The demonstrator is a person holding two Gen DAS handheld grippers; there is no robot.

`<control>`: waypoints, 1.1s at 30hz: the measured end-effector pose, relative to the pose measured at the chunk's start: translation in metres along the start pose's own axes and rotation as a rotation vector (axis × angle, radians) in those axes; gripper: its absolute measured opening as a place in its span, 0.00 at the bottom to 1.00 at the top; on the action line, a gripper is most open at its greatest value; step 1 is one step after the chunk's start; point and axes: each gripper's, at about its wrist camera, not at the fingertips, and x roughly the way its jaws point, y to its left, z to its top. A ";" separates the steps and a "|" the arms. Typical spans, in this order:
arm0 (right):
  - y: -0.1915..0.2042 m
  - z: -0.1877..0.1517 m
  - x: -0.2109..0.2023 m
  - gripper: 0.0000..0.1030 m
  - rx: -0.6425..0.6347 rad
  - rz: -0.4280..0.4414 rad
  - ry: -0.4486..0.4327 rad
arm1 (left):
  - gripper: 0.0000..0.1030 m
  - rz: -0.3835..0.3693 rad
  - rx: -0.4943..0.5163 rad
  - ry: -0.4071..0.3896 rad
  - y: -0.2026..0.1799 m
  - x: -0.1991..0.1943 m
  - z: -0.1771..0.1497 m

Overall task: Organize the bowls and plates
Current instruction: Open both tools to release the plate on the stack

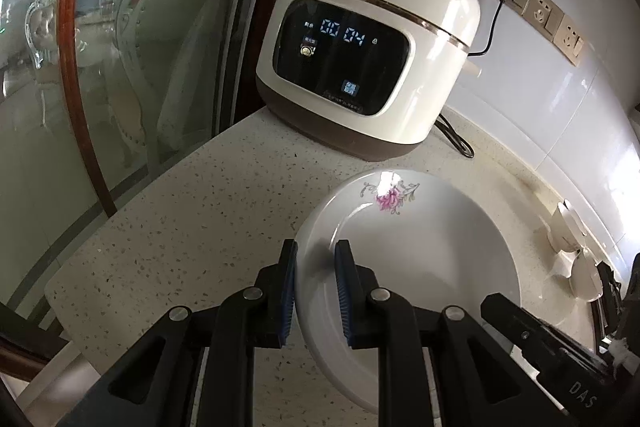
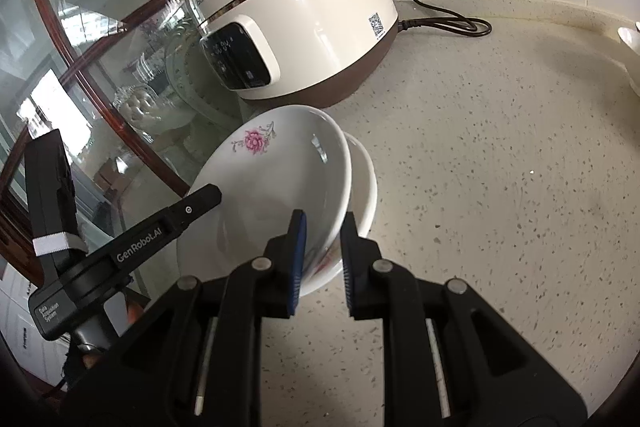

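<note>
Both tools grip the same floral dish by opposite rims: the left tool is nearly closed on its left edge, the right tool nearly closed on the right edge. The dish hangs tilted over a second white dish on the tabletop, in front of the cooker. To nest it well, level it first — then lower both hands together, centred, letting go only once it is seated.

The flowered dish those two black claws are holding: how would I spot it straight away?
Find the cream rice cooker on the speckled counter. Just in front of it, the left gripper and right gripper pinch opposite rims of a white plate. A pink flower printed on its rim marks it out.
</note>
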 end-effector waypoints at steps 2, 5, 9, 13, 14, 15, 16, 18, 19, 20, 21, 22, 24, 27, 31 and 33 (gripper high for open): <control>0.004 0.000 0.000 0.19 -0.025 -0.026 -0.004 | 0.18 0.005 0.012 0.001 -0.001 0.000 0.000; 0.008 -0.001 0.001 0.21 -0.046 -0.060 0.004 | 0.19 0.019 0.042 0.000 -0.004 0.000 -0.001; 0.015 -0.003 0.002 0.25 -0.082 -0.103 0.006 | 0.20 0.050 0.074 -0.002 -0.011 0.001 -0.003; 0.019 -0.004 0.003 0.31 -0.105 -0.137 0.013 | 0.23 0.054 0.079 0.000 -0.011 0.001 -0.003; 0.020 -0.005 0.002 0.31 -0.109 -0.146 0.009 | 0.23 0.057 0.083 0.001 -0.011 0.000 -0.004; 0.020 -0.005 0.002 0.32 -0.114 -0.155 0.004 | 0.23 0.058 0.085 0.000 -0.011 0.000 -0.004; 0.022 -0.004 0.001 0.33 -0.124 -0.171 -0.004 | 0.23 0.059 0.087 -0.001 -0.011 0.000 -0.004; 0.024 -0.004 0.001 0.36 -0.143 -0.197 -0.011 | 0.23 0.057 0.086 0.001 -0.011 0.000 -0.005; 0.026 -0.005 0.001 0.36 -0.161 -0.208 -0.010 | 0.23 0.057 0.085 0.001 -0.010 0.000 -0.005; 0.027 -0.006 0.001 0.37 -0.170 -0.212 -0.008 | 0.23 0.059 0.083 0.003 -0.011 0.000 -0.005; 0.027 -0.006 0.001 0.37 -0.168 -0.209 -0.008 | 0.23 0.058 0.082 0.004 -0.011 0.000 -0.004; 0.027 -0.007 0.001 0.37 -0.167 -0.204 -0.007 | 0.23 0.059 0.084 0.006 -0.011 0.000 -0.004; 0.029 -0.008 0.002 0.37 -0.175 -0.207 0.000 | 0.23 0.063 0.084 0.008 -0.011 0.000 -0.003; 0.036 -0.010 0.002 0.44 -0.205 -0.188 0.020 | 0.29 0.073 0.070 -0.020 -0.009 -0.006 -0.001; 0.034 -0.010 -0.003 0.47 -0.181 -0.160 0.039 | 0.76 0.092 0.052 -0.064 -0.007 -0.015 0.003; 0.036 -0.009 -0.009 0.51 -0.184 -0.148 0.037 | 0.77 0.101 0.054 -0.090 -0.007 -0.019 0.003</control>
